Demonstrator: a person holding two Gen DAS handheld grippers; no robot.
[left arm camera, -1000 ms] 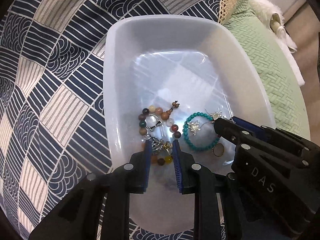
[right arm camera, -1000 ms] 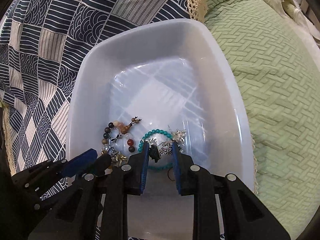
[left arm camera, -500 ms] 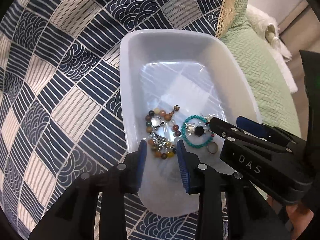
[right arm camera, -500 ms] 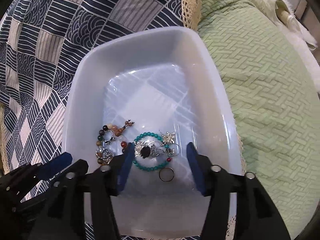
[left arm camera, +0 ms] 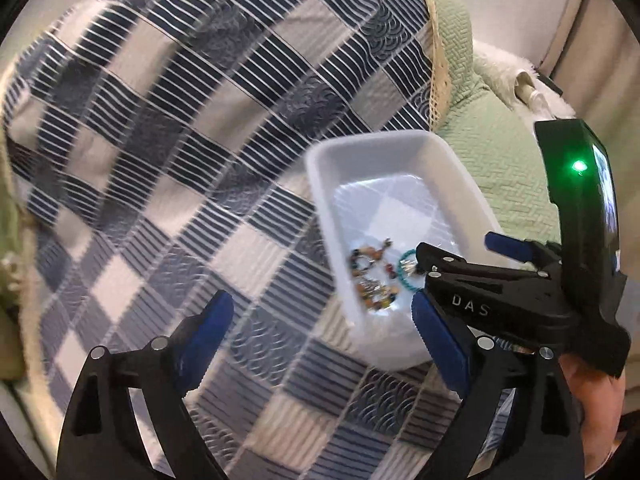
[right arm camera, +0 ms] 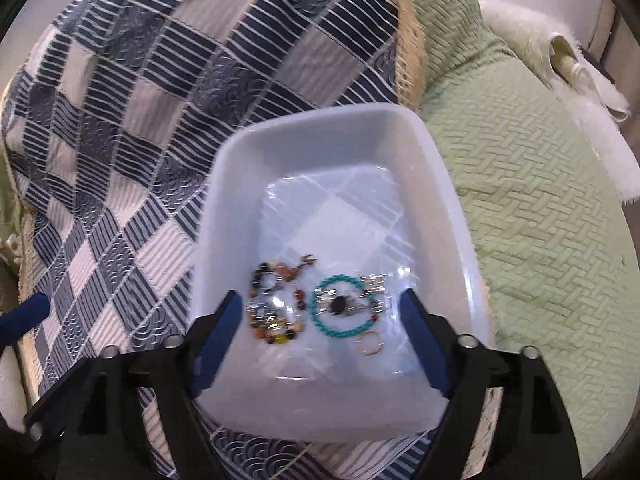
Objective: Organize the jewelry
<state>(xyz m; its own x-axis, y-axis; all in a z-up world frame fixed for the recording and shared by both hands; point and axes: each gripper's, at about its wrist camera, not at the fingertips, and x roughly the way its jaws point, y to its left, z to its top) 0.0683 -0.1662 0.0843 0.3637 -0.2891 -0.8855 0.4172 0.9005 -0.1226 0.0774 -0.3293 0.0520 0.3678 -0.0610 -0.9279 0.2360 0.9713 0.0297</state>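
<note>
A white plastic tray (right arm camera: 320,114) (left arm camera: 380,138) sits on a quilt. In it lie a multicoloured bead bracelet (right arm camera: 280,334) (left arm camera: 372,292), a turquoise bead bracelet (right arm camera: 336,330) (left arm camera: 404,276), a black-stone silver piece (right arm camera: 339,304) and a gold ring (right arm camera: 360,346). My right gripper (right arm camera: 322,320) (left arm camera: 460,245) hovers over the jewelry with its jaws opening and nothing between them. My left gripper (left arm camera: 324,332) hangs higher, over the tray's left wall and the quilt, its jaws also opening and empty. One of its fingertips (right arm camera: 24,316) shows in the right wrist view.
The navy and cream patchwork quilt (left arm camera: 180,140) covers the left and back. A green textured blanket (right arm camera: 540,220) lies to the right, with a white fluffy throw (right arm camera: 580,92) beyond it. A hand (left arm camera: 592,392) holds the right gripper's black body, which shows a green light (left arm camera: 578,168).
Both grippers went from nearly shut, down among the jewelry, to wide open and rose away from the tray. The left one pulled back further and leftward. The jewelry stayed in the tray.
</note>
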